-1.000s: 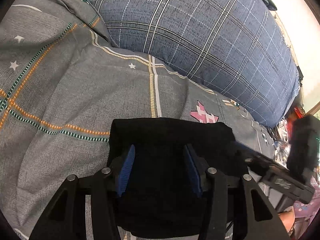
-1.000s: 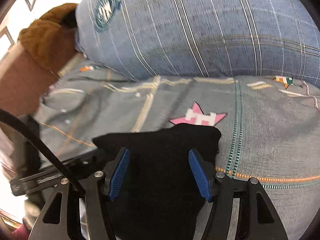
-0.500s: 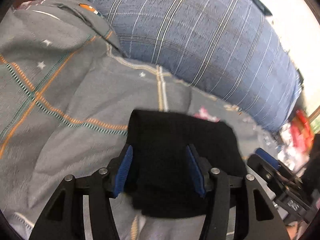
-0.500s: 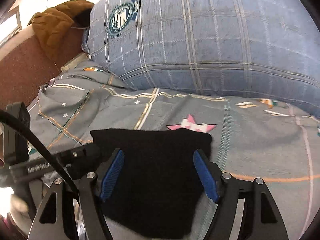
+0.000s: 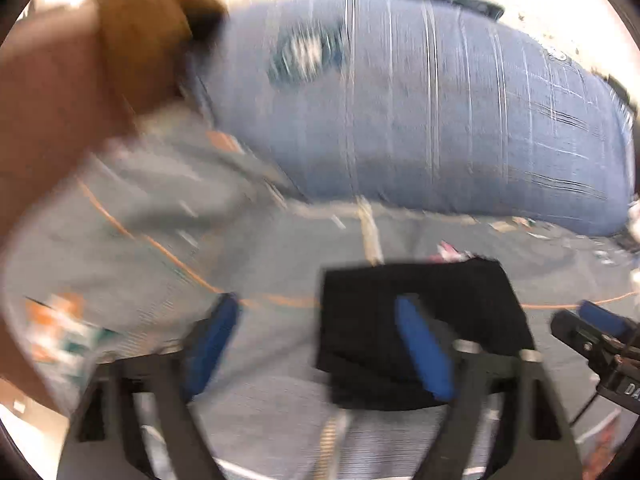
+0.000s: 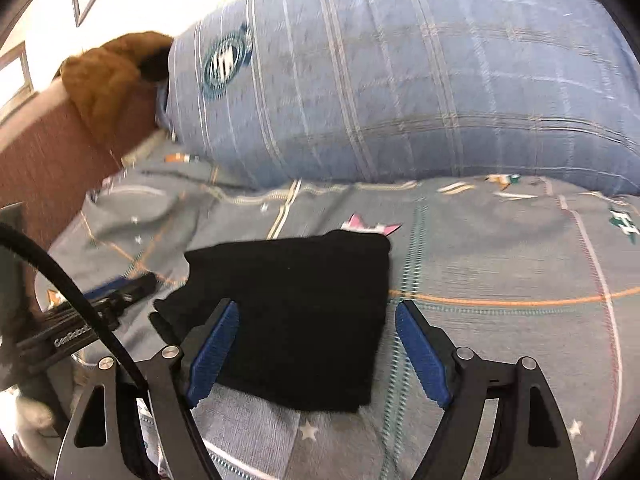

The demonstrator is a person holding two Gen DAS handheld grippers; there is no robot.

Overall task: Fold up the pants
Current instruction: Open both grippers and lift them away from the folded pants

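Note:
The black pants [image 6: 296, 312] lie folded into a compact rectangle on the grey patterned bedsheet [image 6: 500, 248]. They also show in the blurred left wrist view [image 5: 420, 312]. My left gripper [image 5: 320, 344] is open and empty, raised off the pants, with its right finger over their left part. My right gripper [image 6: 316, 352] is open and empty, hovering over the near right part of the pants. The left gripper's fingers [image 6: 116, 292] show at the pants' left side in the right wrist view. The right gripper's tip [image 5: 596, 320] shows at the right edge of the left wrist view.
A large blue plaid pillow [image 6: 400, 80] lies along the back of the bed. A brown plush item [image 6: 108, 76] rests on the brown headboard [image 6: 36, 160] at the left. The grey sheet extends to the right of the pants.
Both grippers have pulled back and lifted away from the folded pants. The left gripper has swung left and its view is motion-blurred. The pants stay flat on the sheet.

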